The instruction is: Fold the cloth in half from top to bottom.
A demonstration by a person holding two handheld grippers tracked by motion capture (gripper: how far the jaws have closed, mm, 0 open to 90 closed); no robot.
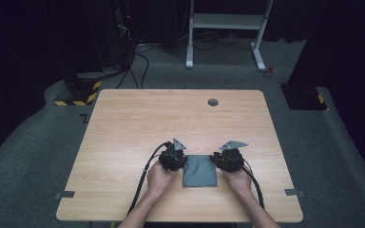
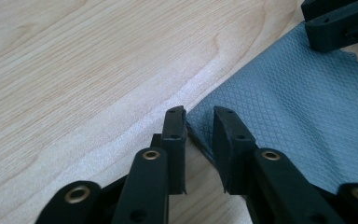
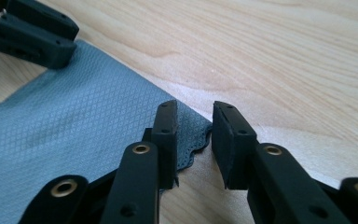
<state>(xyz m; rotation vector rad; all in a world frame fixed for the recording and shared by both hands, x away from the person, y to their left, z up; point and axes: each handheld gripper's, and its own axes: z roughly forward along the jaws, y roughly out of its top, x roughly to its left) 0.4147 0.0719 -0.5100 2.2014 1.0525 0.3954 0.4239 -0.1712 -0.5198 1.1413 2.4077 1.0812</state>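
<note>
Grey diamond-textured cloth (image 1: 199, 171) lies flat on the wooden table (image 1: 133, 123); left gripper (image 2: 199, 122) and right gripper (image 3: 193, 122) straddle its far corners, jaws slightly open, gripping nothing, positioned to pinch.

A wooden table (image 1: 123, 123) bore a round grommet (image 1: 213, 102); beyond stood a white desk frame (image 1: 225, 21) on grey carpet (image 1: 24, 156).

A light wooden table (image 1: 123, 118) stands on grey carpet (image 1: 24, 156) before dark curtains (image 1: 24, 38).

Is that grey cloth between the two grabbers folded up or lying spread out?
Spread out: the grey cloth lies flat on the table, one layer at its edges. Whether it was folded beforehand, cannot tell.
</note>
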